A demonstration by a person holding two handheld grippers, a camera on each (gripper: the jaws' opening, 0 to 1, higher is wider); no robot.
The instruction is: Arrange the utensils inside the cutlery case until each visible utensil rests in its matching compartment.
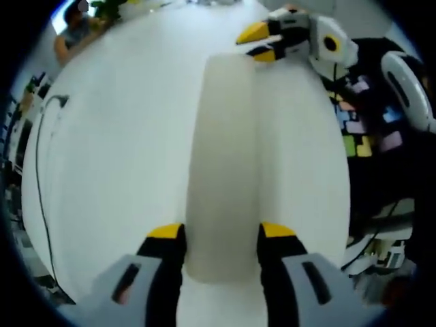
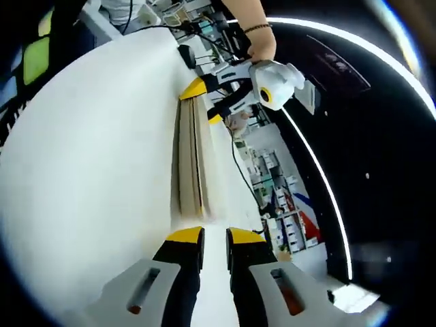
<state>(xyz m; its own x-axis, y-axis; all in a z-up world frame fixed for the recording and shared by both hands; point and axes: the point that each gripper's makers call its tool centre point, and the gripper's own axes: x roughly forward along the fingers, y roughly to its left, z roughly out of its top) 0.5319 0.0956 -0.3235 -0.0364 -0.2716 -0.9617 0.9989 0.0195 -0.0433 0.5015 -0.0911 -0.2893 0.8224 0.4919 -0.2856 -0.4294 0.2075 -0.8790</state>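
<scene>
Gripping the near end of the cutlery case (image 1: 225,163), the left gripper (image 1: 222,238) has its yellow-tipped jaws set one on each long side of the pale, closed case, pinching it between them; the case lies lengthwise on the white table (image 1: 116,170), running away from the camera toward the right gripper (image 1: 262,42), whose jaws sit at its far end, one tip above and one tip beside the corner.

In the right gripper view the case (image 2: 193,160) appears edge-on, a seam running along its length; the right gripper (image 2: 214,237) has its jaws close together just at the near end of the case, and whether they touch it I cannot tell; at the far end the left gripper (image 2: 204,102) straddles the case, a hand (image 2: 261,42) above it; cluttered shelves (image 2: 279,204) lie beyond the table edge.
</scene>
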